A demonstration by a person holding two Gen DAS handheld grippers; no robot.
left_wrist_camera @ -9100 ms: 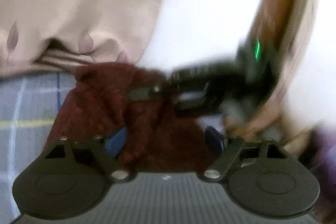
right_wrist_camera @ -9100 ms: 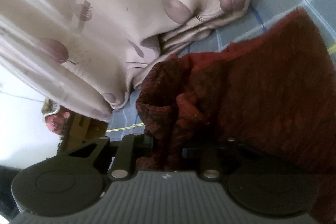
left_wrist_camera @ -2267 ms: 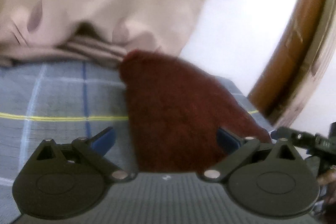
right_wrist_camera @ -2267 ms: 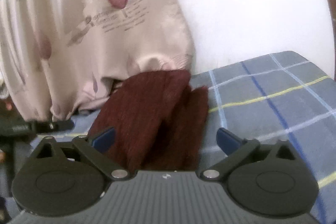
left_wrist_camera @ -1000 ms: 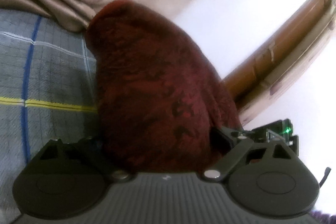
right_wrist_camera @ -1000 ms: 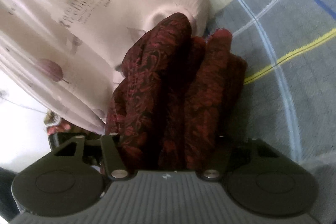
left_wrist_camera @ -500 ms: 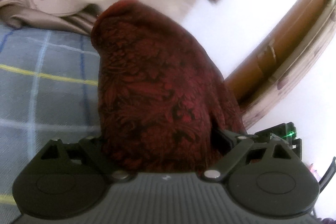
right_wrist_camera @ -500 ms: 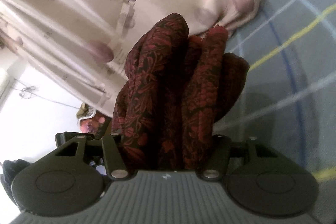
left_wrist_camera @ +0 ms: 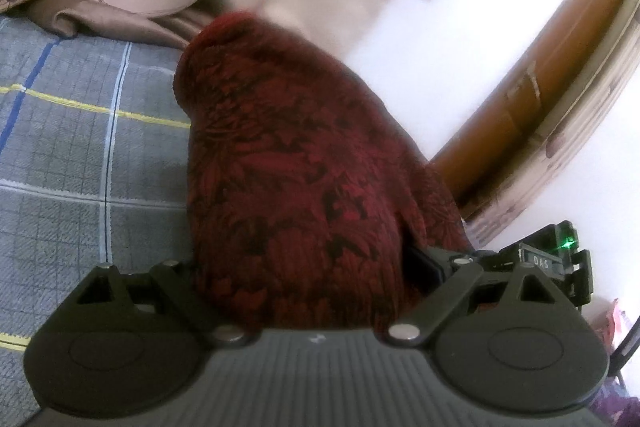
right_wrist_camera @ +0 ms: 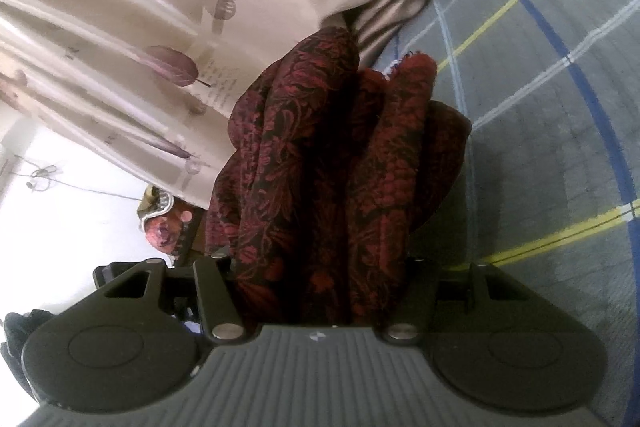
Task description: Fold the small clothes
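A grey checked bedsheet (left_wrist_camera: 80,163) spreads under everything, and a beige leaf-print curtain (right_wrist_camera: 168,11) hangs down onto its far edge. Between them sits the dark red patterned garment (right_wrist_camera: 332,167) — folded into a thick bundle, lifted off the sheet. The right gripper (right_wrist_camera: 320,267) is clamped on its layered edges. The left gripper (left_wrist_camera: 304,267) seems clenched on the same bundle, though cloth hides its fingers.

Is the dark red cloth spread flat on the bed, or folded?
Folded: the dark red cloth shows several stacked layers between the right gripper fingers.
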